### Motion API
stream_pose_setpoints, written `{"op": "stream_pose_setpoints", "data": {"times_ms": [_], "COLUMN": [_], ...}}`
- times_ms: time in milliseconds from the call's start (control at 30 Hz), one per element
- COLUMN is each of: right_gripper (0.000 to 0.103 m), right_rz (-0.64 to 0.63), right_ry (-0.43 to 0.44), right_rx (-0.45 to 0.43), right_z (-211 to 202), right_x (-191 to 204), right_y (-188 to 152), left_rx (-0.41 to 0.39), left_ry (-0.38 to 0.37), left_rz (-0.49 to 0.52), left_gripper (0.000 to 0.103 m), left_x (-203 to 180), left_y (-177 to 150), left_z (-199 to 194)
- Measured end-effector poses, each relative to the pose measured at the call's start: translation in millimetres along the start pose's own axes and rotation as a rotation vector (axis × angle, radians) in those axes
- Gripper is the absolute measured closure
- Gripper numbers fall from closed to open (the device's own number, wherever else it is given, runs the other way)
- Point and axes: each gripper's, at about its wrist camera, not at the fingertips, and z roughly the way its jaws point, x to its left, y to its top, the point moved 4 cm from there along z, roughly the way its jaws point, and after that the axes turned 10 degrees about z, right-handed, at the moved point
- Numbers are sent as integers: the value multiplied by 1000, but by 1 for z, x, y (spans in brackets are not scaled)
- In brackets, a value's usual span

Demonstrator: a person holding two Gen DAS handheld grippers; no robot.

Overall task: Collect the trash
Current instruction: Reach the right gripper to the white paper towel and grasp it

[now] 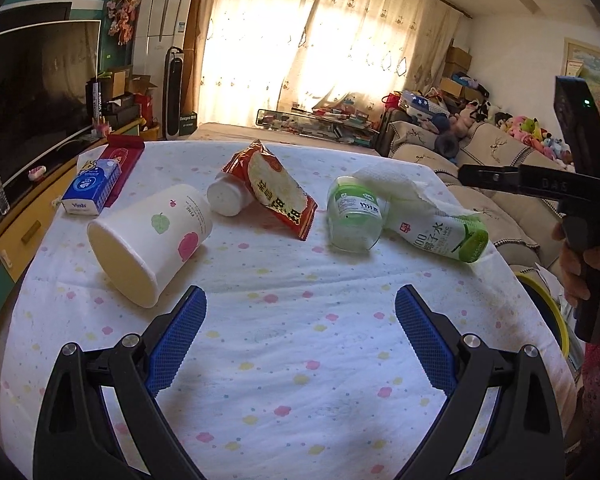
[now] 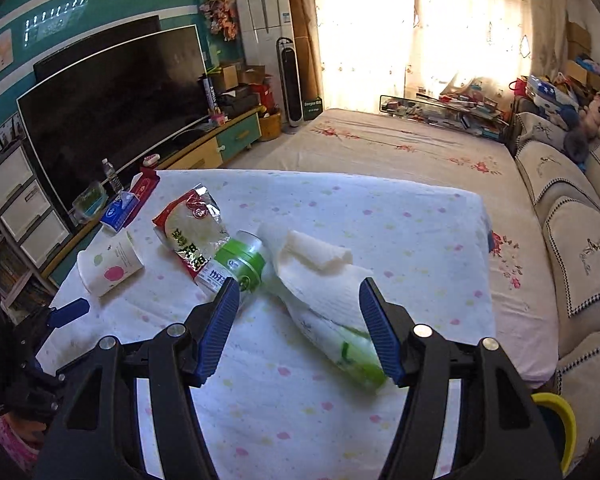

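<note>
one white jar (image 1: 225, 199), left view only

The tablecloth (image 1: 300, 360) is white, sprinkled with small pink, yellow and pale green blossoms. The paper cup (image 1: 152, 240) is cream, printed with a green leaf and a pink apple. The snack packet (image 1: 274, 192) is red-orange around a pale window with dark characters. One bottle (image 1: 352, 216) is clear with a green-and-white label; the other bottle (image 1: 456, 236) is white going to bright green at its base, half under a white paper towel (image 1: 392, 184). The tissue pack (image 1: 90, 192) is blue and white. Both grippers — left gripper (image 1: 300, 304), right gripper (image 2: 296, 292) — are black with blue ribbed pads (image 1: 180, 340)
</note>
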Motion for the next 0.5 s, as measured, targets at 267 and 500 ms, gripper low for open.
{"op": "stream_pose_setpoints", "data": {"times_ms": [267, 500], "right_gripper": [43, 57], "right_rz": [-25, 5], "right_ry": [-49, -56], "right_rx": [112, 167], "right_z": [65, 92], "right_x": [8, 8], "right_y": [18, 18], "left_rx": [-18, -14], "left_ry": [-13, -29], "left_rz": [-29, -39], "left_gripper": [9, 9], "left_x": [5, 6], "left_y": [1, 1], "left_z": [-5, -4]}}
